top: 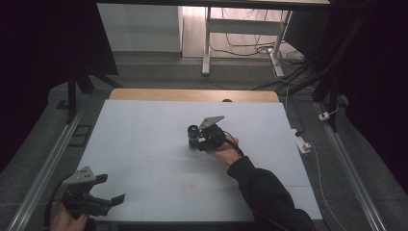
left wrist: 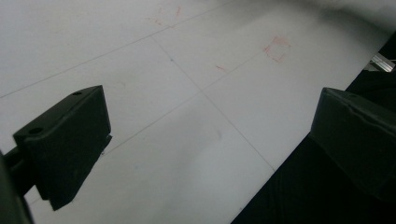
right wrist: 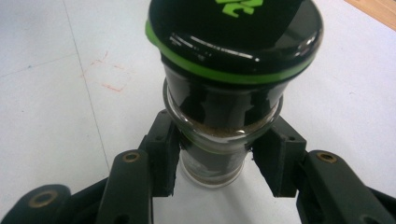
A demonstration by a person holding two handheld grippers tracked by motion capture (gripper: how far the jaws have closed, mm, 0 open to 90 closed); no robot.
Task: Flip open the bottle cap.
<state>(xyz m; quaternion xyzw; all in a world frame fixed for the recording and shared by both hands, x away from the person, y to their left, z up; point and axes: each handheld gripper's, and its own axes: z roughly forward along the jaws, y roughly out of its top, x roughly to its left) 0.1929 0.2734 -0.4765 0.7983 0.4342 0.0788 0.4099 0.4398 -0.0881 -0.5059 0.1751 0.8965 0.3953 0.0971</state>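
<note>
Your right gripper hides the jar's base, its fingers clamped on the glass, seemingly upright on the bench. Your left gripper hovers at the bench's near edge, fingers spread and empty.

One jar on the surface, glass-bodied with one black lid ringed by one green band. Two tongs in play: the right tongs with two jaws clamped on that jar, the left tongs with two jaws spread wide at the near-left corner. Two grey three-cornered plates, one atop each. Two hands. And two sets of faint red marks on the white top.
</note>
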